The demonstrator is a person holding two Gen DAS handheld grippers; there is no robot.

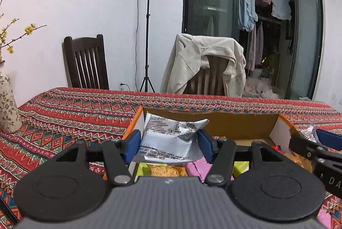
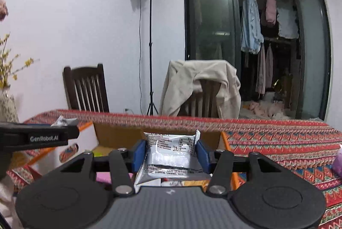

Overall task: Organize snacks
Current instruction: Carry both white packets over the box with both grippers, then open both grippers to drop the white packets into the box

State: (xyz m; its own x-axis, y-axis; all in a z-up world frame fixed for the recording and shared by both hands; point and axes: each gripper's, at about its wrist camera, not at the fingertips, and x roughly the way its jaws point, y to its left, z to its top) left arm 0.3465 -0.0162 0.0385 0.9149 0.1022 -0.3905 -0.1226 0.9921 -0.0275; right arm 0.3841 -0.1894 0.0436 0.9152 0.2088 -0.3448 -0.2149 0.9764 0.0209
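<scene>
My left gripper (image 1: 168, 143) is shut on a crumpled silver snack packet (image 1: 168, 137), its blue pads pressing both sides. It hangs over an open cardboard box (image 1: 235, 122) with orange edges; inside lie pink, yellow-green and orange snack packs (image 1: 166, 170). In the right wrist view my right gripper (image 2: 171, 154) is shut on a second silver snack packet (image 2: 171, 154), held over the same cardboard box (image 2: 119, 135). The right gripper also shows at the right edge of the left wrist view, with its packet (image 1: 307, 132). The left gripper's arm (image 2: 38, 137) crosses the left side of the right wrist view.
The box stands on a table with a red patterned cloth (image 1: 74, 109). A floral vase (image 1: 8, 109) with yellow blossoms stands at the left. Two chairs (image 1: 85, 62), one draped with a beige jacket (image 1: 203, 62), and a lamp stand (image 1: 147, 25) are behind. A purple object (image 2: 337, 162) lies at right.
</scene>
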